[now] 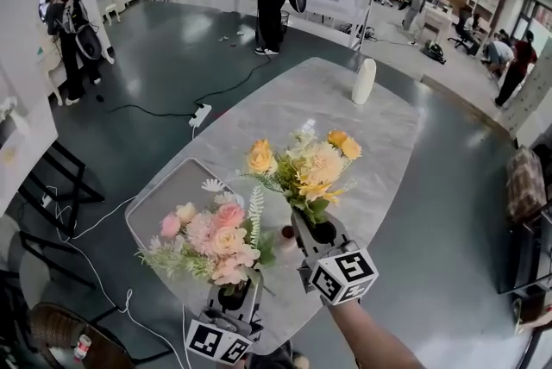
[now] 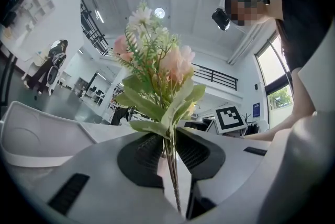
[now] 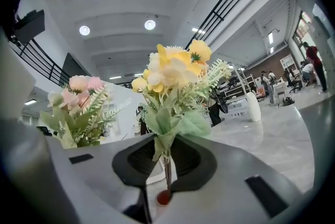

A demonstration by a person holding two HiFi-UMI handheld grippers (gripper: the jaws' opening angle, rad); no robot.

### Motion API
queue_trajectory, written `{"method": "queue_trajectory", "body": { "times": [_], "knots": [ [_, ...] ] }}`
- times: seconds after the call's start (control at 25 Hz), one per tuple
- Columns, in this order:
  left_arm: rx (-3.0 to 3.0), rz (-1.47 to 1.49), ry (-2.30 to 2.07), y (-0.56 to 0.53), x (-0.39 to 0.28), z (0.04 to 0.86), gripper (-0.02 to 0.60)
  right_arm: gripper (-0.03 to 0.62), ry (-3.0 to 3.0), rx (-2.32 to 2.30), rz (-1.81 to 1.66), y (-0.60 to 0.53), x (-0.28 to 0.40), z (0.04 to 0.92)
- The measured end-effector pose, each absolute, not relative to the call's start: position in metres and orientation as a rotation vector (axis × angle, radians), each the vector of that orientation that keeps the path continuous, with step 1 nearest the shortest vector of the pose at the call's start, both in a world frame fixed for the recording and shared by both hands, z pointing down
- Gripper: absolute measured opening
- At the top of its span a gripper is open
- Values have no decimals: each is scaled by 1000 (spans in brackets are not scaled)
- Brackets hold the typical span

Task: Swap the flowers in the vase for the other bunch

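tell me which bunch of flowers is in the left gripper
The pink bunch, its stems clamped in the left gripper; the yellow bunch is in the right gripper.

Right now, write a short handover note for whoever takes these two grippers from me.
The left gripper is shut on the stems of the pink bunch, held up over the near end of the marble table.
The right gripper is shut on the stems of the yellow bunch, beside it.
The white vase stands upright at the far end, nothing in it.
Done: both bunches are out of the vase.
Left: put the new bunch in; which one came out cannot be told.
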State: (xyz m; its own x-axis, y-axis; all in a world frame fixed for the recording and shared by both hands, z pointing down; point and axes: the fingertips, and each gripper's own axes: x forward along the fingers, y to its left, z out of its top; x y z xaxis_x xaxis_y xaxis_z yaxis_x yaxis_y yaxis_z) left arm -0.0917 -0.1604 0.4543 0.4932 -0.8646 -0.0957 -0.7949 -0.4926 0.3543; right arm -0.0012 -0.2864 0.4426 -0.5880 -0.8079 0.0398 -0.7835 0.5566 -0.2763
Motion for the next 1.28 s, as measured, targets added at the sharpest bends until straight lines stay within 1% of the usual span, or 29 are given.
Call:
{"method": "queue_trajectory", "body": {
  "times": [0.88,1.04,1.28],
  "knots": [
    [2592,-478,-1343,-199,-92,407,83,65,2563,-1403,-306,-295,22,373],
    [2614,-483,-1309,-210,-87,404,83,64,2523,-1454,-305,-299,39,373],
    [2636,-521,-1266,-213,-71,410,83,65,2450,-1546,-285,-281,81,389]
  ]
}}
